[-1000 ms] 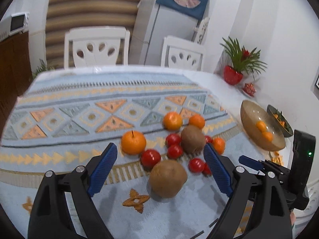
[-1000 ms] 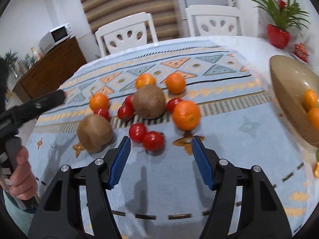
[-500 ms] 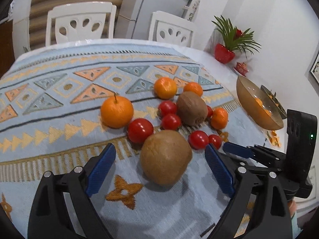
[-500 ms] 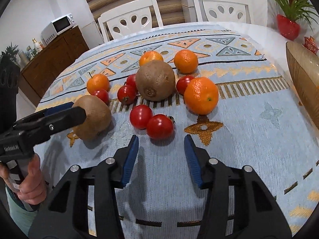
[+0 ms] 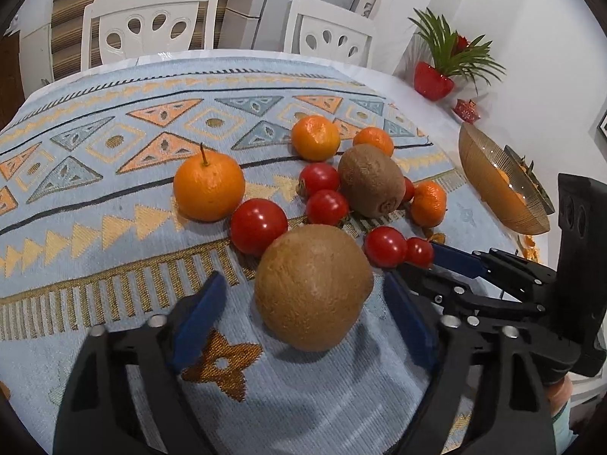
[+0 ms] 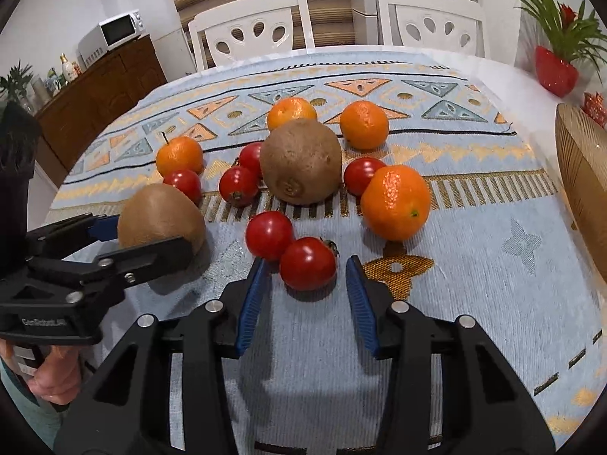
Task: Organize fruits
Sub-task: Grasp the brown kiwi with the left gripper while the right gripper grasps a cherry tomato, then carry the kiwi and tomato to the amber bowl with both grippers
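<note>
A large brown kiwi (image 5: 313, 288) lies on the patterned cloth between the fingers of my left gripper (image 5: 303, 282), which is open with a gap on each side. From the right wrist view that kiwi (image 6: 161, 216) sits between the left gripper's fingers (image 6: 151, 254). My right gripper (image 6: 305, 265) is open and straddles a red tomato (image 6: 308, 263) without touching it. A second tomato (image 6: 269, 235) rests against that one. Behind them lie another kiwi (image 6: 301, 161), several oranges such as the nearest one (image 6: 396, 203), and more tomatoes.
An amber glass bowl (image 5: 493, 178) holding oranges stands at the table's right edge, with a dark bowl behind it. A red plant pot (image 5: 432, 79) sits at the back right. Two white chairs (image 6: 250, 26) stand beyond the table. A hand (image 6: 53, 375) holds the left gripper.
Both grippers moved forward and lower toward the fruit. The left one now has the near kiwi between its fingers. The right one's jaws narrowed and came up around the tomato.
</note>
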A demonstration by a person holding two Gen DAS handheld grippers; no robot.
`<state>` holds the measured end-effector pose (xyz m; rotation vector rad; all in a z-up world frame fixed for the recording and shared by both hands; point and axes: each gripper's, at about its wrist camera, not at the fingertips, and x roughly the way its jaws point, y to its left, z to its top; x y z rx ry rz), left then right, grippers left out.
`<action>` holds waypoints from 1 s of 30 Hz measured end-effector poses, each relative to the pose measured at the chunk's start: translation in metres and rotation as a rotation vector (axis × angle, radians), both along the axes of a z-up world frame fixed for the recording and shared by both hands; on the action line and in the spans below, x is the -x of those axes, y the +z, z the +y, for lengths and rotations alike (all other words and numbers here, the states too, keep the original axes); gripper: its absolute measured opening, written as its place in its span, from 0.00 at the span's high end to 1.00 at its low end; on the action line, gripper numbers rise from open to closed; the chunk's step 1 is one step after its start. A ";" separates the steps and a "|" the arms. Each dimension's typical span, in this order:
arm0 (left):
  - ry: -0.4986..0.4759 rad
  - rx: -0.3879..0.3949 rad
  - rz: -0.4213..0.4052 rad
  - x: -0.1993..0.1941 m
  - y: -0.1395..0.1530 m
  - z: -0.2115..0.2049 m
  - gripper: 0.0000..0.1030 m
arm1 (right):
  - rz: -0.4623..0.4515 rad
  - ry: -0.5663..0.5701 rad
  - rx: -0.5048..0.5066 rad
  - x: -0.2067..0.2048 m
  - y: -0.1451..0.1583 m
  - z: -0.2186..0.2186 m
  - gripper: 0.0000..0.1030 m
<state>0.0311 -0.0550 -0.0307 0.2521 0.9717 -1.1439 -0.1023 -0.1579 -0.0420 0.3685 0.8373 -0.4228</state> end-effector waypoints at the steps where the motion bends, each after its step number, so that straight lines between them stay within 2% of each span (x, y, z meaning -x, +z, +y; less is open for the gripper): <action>1: -0.001 -0.007 -0.001 0.000 -0.001 -0.001 0.29 | 0.000 0.002 0.002 0.000 0.000 0.001 0.57; 8: -0.005 -0.006 -0.011 0.003 -0.001 -0.001 0.36 | 0.007 0.002 0.017 -0.003 0.000 0.002 0.57; 10: -0.018 -0.003 -0.013 0.005 -0.001 -0.002 0.45 | 0.011 0.005 0.027 -0.004 0.000 0.003 0.62; 11: -0.020 -0.004 -0.017 0.007 -0.001 -0.003 0.45 | 0.014 0.010 0.032 -0.005 -0.001 0.004 0.70; 12: -0.020 -0.008 -0.033 0.009 -0.001 -0.003 0.45 | 0.015 0.012 0.038 -0.005 -0.001 0.006 0.71; 17: -0.014 -0.012 -0.063 0.012 0.001 -0.003 0.45 | -0.010 0.019 0.057 -0.001 0.004 0.010 0.71; 25: 0.030 0.019 -0.033 0.003 0.003 0.005 0.46 | -0.068 0.018 0.055 0.007 0.010 0.010 0.71; 30: 0.030 0.059 -0.076 0.011 0.014 0.008 0.46 | -0.109 -0.003 0.029 0.016 0.015 0.004 0.71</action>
